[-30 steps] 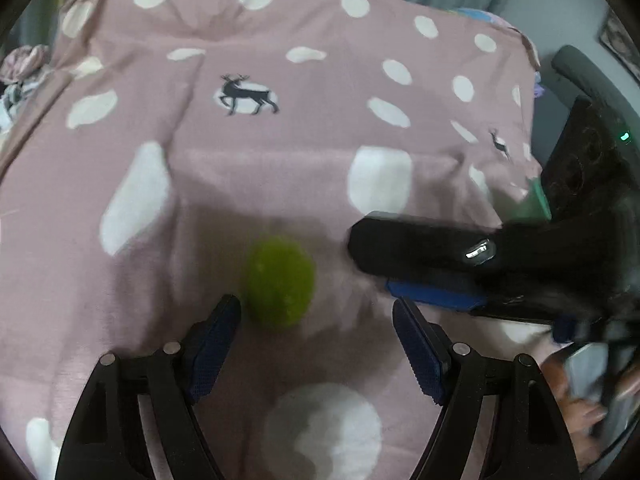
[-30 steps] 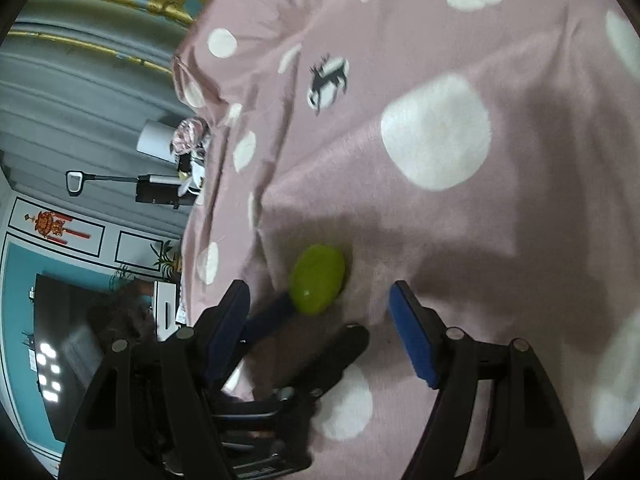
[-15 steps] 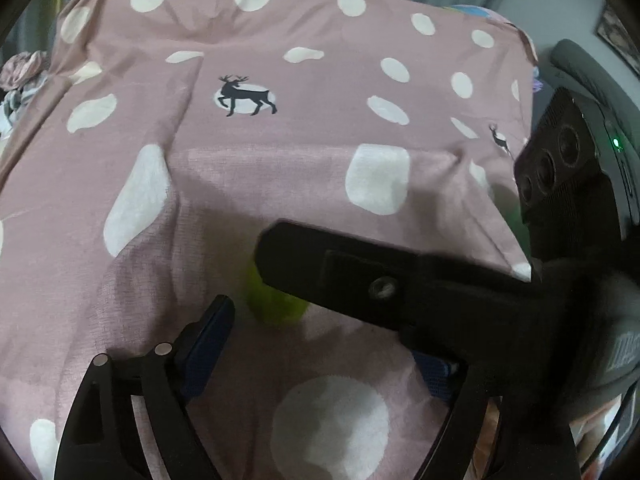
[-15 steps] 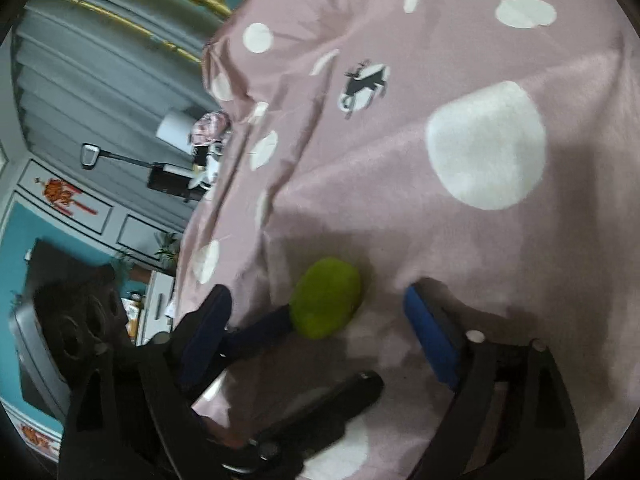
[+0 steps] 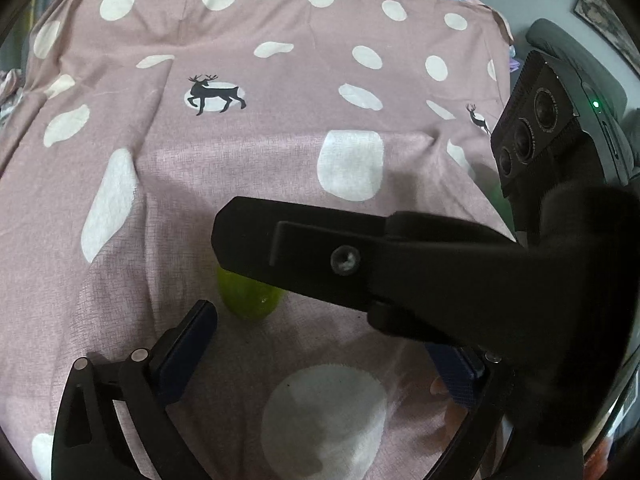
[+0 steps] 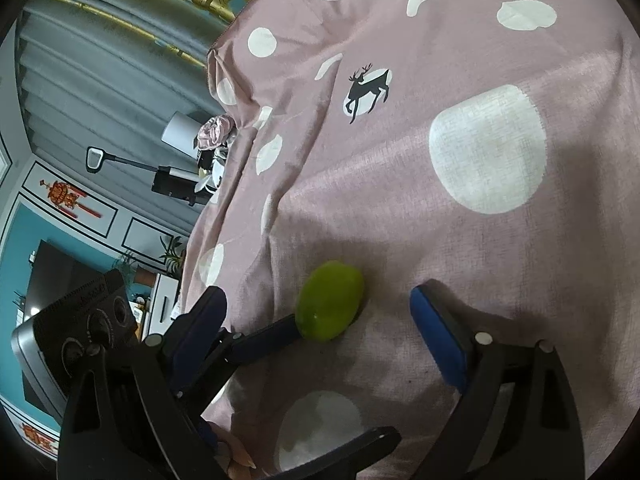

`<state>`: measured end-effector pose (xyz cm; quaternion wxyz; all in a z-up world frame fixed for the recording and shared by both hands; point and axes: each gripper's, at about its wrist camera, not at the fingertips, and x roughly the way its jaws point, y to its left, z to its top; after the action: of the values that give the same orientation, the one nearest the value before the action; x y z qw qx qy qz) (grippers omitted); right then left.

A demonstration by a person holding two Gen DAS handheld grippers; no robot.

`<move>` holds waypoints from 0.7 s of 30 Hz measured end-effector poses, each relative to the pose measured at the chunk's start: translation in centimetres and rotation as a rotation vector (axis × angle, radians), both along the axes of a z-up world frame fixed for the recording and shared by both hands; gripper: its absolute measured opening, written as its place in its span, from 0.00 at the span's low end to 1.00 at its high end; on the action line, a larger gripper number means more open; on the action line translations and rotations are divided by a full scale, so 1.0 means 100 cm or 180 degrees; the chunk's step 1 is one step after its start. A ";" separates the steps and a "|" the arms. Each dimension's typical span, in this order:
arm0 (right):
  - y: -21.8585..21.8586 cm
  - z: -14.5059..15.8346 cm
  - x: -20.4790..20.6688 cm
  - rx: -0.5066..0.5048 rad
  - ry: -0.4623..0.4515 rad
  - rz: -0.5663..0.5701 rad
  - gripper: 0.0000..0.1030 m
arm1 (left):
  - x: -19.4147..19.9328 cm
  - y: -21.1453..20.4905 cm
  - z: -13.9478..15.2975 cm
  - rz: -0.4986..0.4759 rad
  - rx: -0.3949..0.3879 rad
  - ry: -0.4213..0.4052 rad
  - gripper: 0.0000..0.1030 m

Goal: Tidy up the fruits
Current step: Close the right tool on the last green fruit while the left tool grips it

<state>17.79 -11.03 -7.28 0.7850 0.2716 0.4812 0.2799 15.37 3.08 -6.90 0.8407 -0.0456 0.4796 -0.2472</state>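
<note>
A green oval fruit [image 6: 330, 306] lies on the pink dotted cloth [image 6: 460, 240]. My right gripper [image 6: 320, 336] stands open around it, neither pad touching. My left gripper [image 5: 324, 356] comes from the other side; its jaws are opening, with the fruit [image 5: 250, 298] just ahead of its left pad [image 5: 188, 344]. In the right wrist view that pad's tip [image 6: 268, 342] is right against the fruit. One black finger of the right gripper [image 5: 340, 256] crosses the left wrist view and hides the fruit's upper half.
The cloth [image 5: 240, 160] with white dots and deer prints stretches far ahead. Its left edge [image 6: 208, 216] drops off toward the room. A bit of green [image 5: 502, 200] shows at its right edge. A person's fingers [image 5: 440, 388] show under the right gripper.
Both grippers' jaws have widened. The right gripper's finger has swung across the left wrist view and over the fruit. The fruit has stayed where it lay.
</note>
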 end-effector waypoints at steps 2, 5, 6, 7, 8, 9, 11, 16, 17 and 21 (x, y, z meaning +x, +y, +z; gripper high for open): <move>0.003 0.001 0.000 0.0005 -0.0001 -0.0001 0.91 | 0.000 0.000 0.000 0.0001 -0.0001 -0.0002 0.97; 0.001 0.000 0.000 0.0003 0.0000 0.0000 0.91 | -0.001 0.000 0.000 0.0001 0.0000 -0.0002 0.97; 0.001 0.000 0.000 0.0002 0.0002 0.0001 0.91 | 0.000 0.000 0.000 0.0000 0.0002 -0.0001 0.97; 0.001 0.000 0.000 0.0005 -0.0001 -0.0001 0.91 | 0.001 0.000 0.000 0.0000 0.0001 -0.0001 0.97; 0.001 0.000 0.000 0.0000 0.0001 0.0001 0.91 | 0.001 0.000 0.000 0.0000 0.0001 -0.0001 0.97; 0.002 0.000 0.001 0.0001 0.0001 0.0000 0.91 | 0.002 0.001 0.000 0.0000 0.0000 0.0000 0.97; 0.002 0.001 0.001 -0.0005 0.0004 -0.0001 0.91 | 0.001 0.000 0.000 0.0000 0.0001 -0.0002 0.97; 0.004 0.001 0.001 -0.0052 0.0106 -0.0018 0.95 | 0.000 0.003 0.002 0.0023 -0.0090 -0.0010 0.97; 0.003 0.000 0.001 -0.0039 0.0147 -0.0027 0.97 | 0.000 0.004 0.002 0.0026 -0.0121 -0.0010 0.97; -0.003 0.001 -0.002 -0.0040 0.0340 -0.0096 0.98 | 0.002 0.005 0.002 0.0062 -0.0156 -0.0001 0.97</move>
<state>17.62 -11.38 -7.16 0.7640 0.2885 0.5200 0.2502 15.52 3.58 -6.70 0.8418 -0.0708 0.4729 -0.2506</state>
